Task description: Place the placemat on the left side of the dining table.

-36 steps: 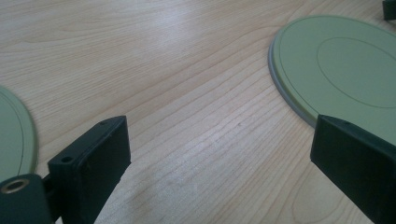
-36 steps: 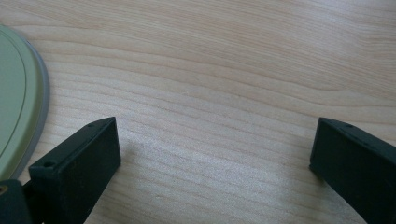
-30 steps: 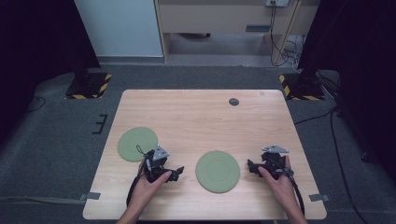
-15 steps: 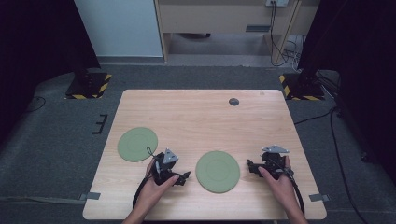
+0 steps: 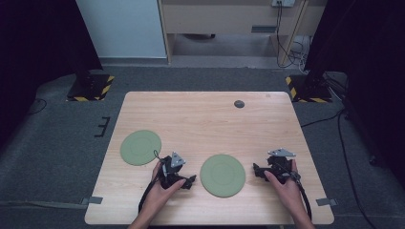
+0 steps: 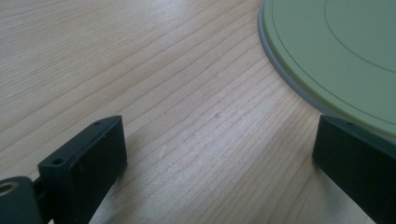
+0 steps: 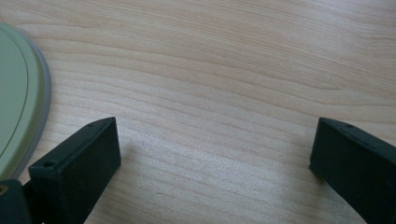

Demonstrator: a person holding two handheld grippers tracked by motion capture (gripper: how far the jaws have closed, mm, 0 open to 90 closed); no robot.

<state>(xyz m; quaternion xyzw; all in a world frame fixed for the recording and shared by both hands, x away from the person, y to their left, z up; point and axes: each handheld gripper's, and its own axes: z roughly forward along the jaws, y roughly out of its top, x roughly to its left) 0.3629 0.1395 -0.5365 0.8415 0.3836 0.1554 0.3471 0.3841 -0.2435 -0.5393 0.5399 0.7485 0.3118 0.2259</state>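
Note:
Two flat green round plates lie on the wooden table (image 5: 205, 119). One plate (image 5: 222, 175) sits near the front between my hands, the other plate (image 5: 140, 147) lies at the left. My left gripper (image 5: 190, 181) stands open just left of the near plate (image 6: 336, 51), its jaws low over the wood and empty. My right gripper (image 5: 256, 172) is open as well, a short way right of that plate (image 7: 16, 107), with only bare wood between its jaws.
A small dark round disc (image 5: 239, 104) rests near the table's far edge. Grey carpet surrounds the table, with black stands and yellow-black striped bases (image 5: 90, 88) at the back corners. A pale cabinet stands beyond.
My left gripper has slid to the right and toward the front, ending close to the near plate's left rim. The right gripper has stayed put.

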